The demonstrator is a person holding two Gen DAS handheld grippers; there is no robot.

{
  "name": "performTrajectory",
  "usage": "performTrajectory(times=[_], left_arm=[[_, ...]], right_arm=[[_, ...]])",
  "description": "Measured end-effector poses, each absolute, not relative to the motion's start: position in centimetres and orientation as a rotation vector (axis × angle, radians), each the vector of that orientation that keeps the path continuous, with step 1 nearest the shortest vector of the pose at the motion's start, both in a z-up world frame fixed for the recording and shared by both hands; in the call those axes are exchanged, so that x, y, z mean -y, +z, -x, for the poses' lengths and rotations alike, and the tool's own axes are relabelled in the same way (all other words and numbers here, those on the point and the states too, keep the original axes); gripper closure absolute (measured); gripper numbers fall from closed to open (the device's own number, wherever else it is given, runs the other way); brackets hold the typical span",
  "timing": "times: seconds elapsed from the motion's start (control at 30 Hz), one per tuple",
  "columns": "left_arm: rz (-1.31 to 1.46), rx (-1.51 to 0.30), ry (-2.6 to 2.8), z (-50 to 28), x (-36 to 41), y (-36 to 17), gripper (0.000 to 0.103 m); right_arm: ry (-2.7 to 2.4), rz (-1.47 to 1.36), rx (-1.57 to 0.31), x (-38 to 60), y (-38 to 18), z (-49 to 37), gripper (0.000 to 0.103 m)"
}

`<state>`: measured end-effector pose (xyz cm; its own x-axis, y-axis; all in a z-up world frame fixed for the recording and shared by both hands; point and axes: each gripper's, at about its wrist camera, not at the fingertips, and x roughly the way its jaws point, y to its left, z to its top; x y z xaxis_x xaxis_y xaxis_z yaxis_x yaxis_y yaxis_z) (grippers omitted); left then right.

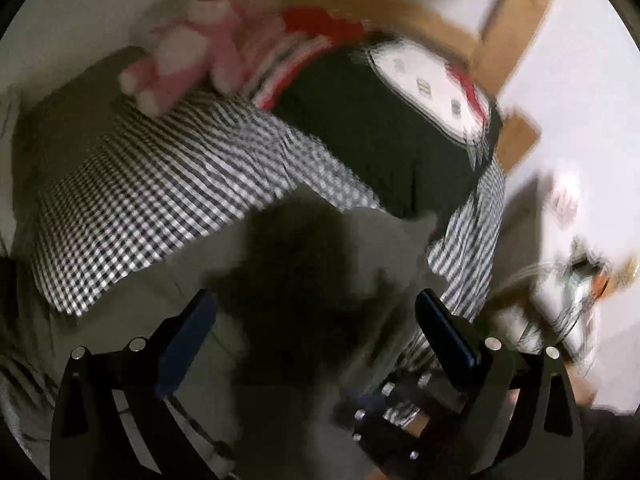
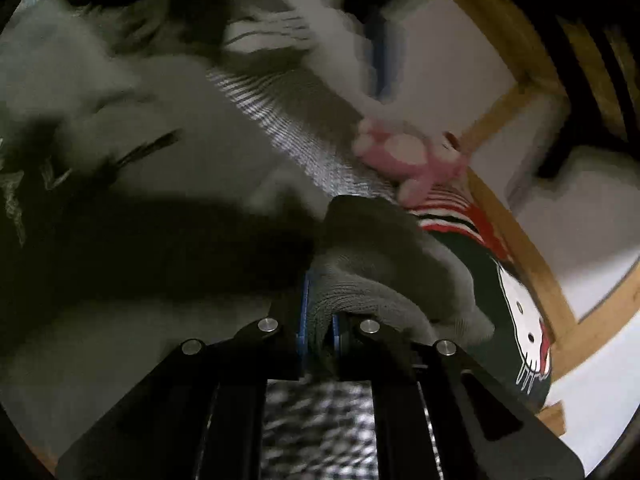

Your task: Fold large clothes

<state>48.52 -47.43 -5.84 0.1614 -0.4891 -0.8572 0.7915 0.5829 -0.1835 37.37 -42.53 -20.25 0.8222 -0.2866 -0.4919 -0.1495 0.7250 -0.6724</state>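
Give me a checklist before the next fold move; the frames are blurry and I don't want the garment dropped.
1. Right gripper shut on the grey garment: ok, knit fabric is bunched between the pads.
2. Left gripper free to take a second hold: ok, its jaws stand wide apart with nothing between them.
3. Left gripper lined up on a garment edge: cannot tell, that area is dark and smeared.
4. Pink plush clear of the fold area: not ok, it lies on the checked cloth.
5. Hello Kitty pillow clear of the garment: not ok, it sits right beside the held fabric.
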Motion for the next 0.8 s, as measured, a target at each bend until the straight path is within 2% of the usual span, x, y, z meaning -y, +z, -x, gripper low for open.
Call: performTrajectory(times=[0.1,0.23,0.3,0.33,0.37,0.4,0.43,0.8], left_arm=[[-0.513,-1.059,-0.945,-46.6,50.2,-7.5,0.005],[-0.782,-1.103,-0.817,-46.0,53.1,-12.5,0.005],[-0.803,-1.139,-0.808,-46.1,53.1,-14.0,0.005],[-0.782,-1.146,-0.824,-46.2,52.8,-14.3,0.012],[-0.725,-1.155,-0.859,-46.3,52.3,-14.0,0.042],[-0.64,-1.183,-0.894,-46.8,51.4,-13.6,0.059],[-0.538,-1.2,-0.898,-47.4,50.2,-12.8,0.082],[-0.147,-1.061,-0.84,-48.4,36.4,-5.5,0.086]], right_arm=[[-0.067,0.822,-0.614,40.7,-21.6,-36.5,0.094],[-0.052,0.862,-0.609,38.7,-22.2,-35.5,0.094],[-0.051,0.879,-0.605,37.9,-22.4,-35.0,0.094],[-0.055,0.88,-0.61,37.7,-22.4,-34.9,0.094],[-0.065,0.876,-0.612,37.7,-22.4,-34.8,0.094],[-0.073,0.867,-0.612,37.9,-22.3,-34.8,0.094],[-0.081,0.857,-0.607,38.1,-22.1,-34.7,0.094],[-0.077,0.796,-0.434,33.6,-17.5,-33.4,0.094]])
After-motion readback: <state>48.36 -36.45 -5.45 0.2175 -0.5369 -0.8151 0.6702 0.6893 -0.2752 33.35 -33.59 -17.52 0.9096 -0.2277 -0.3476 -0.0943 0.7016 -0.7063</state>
